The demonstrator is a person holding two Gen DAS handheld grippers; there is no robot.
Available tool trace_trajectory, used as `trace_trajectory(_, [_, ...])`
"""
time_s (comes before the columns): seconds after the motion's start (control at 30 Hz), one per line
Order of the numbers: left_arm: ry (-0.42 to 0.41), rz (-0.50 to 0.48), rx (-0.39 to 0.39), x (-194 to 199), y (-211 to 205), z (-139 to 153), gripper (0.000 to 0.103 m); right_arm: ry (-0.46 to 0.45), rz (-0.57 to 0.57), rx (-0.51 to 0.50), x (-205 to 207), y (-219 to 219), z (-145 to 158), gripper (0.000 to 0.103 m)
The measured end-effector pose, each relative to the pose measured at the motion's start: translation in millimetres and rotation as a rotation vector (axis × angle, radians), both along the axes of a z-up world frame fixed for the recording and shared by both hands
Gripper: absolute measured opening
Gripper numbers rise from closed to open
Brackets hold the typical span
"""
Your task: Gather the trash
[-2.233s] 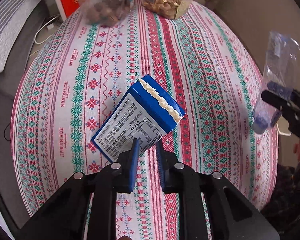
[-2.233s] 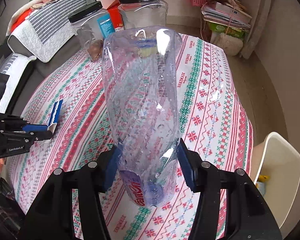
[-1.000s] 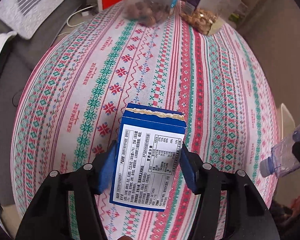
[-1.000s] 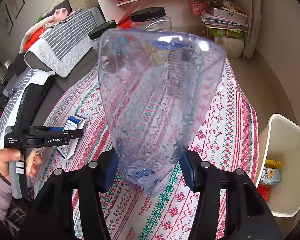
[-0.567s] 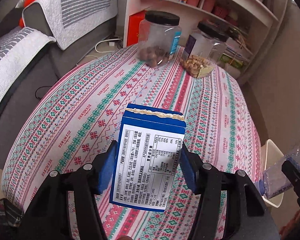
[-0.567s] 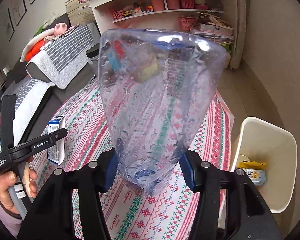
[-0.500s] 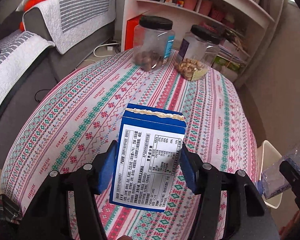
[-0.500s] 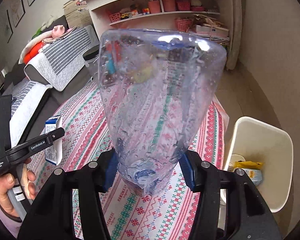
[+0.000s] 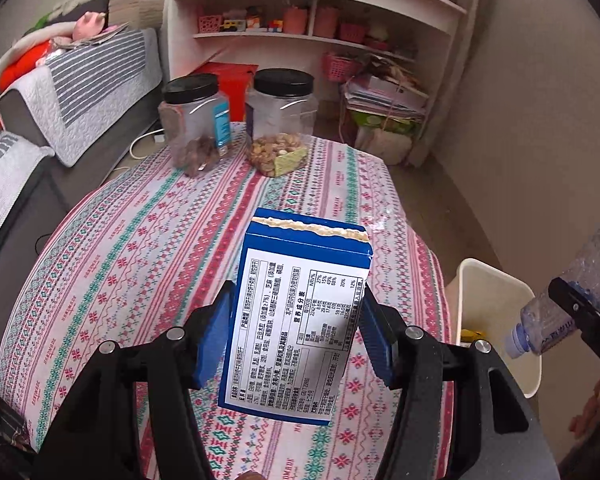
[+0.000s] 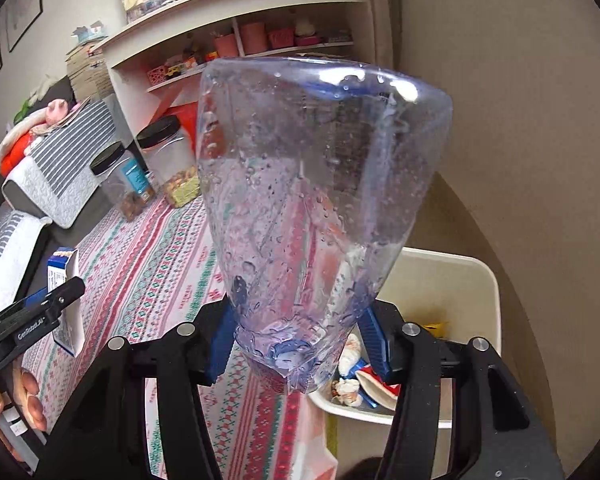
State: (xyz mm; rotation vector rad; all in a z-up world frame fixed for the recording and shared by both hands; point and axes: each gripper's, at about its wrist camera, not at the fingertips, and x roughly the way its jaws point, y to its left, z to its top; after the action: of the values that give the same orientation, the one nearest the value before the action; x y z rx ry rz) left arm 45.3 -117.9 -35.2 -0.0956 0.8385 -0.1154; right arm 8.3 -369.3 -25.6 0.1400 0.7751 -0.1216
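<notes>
Now left fingers grip a Chinese-labelled blue box; right fingers grip a clear bottle.

Soft daylight lit the room evenly, with white glare on the clear bottle. Straight lines bowed toward black, vignetted corners, and the box print stayed sharp.
</notes>
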Motion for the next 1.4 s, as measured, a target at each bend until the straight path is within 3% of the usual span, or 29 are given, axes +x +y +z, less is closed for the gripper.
trace_trajectory(0.13, [-0.001,-0.074,-0.004,3.6,-41.1,2.6,0.058,0.03,-0.08,-0.055,-1.9,-31.9,-1.6,0.052])
trace_trajectory(0.2, [0.001,-0.12,-0.018,7.2,-66.2,5.2,0.058,0.041,-0.138,-0.086,-7.9,-49.5,-0.1,0.059])
trace_trajectory(0.27, [0.002,-0.167,-0.03,9.7,-92.2,8.2,0.058,0.031,-0.215,-0.103,-16.4,-65.3,5.1,0.076])
trace_trajectory(0.57, [0.044,-0.374,-0.073,9.5,-205.1,7.5,0.059,-0.045,-0.591,-0.06,-76.3,-137.9,25.1,0.091])
trace_trajectory(0.6, [0.057,-0.394,-0.085,9.5,-213.4,6.7,0.062,-0.058,-0.62,-0.059,-85.7,-141.9,26.2,0.091])
trace_trajectory(0.67, [0.073,-0.428,-0.092,9.1,-229.6,6.6,0.076,-0.082,-0.662,-0.055,-98.8,-144.3,27.7,0.092])
trace_trajectory(0.77, [0.052,-0.458,-0.06,3.9,-243.8,11.6,0.079,-0.117,-0.682,-0.065,-109.6,-137.7,30.9,0.094])
trace_trajectory(1.0, [-0.106,-0.384,0.093,-17.8,-207.4,31.8,0.096,-0.156,-0.64,-0.104,-115.1,-99.8,42.8,0.096])
trace_trajectory(1.13, [-0.163,-0.329,0.168,-25.5,-170.0,39.9,0.096,-0.164,-0.574,-0.081,-107.7,-71.4,45.7,0.096])
trace_trajectory(1.4, [-0.178,-0.216,0.171,-30.8,-77.1,42.9,0.096,-0.163,-0.454,-0.066,-87.3,-0.1,33.7,0.096])
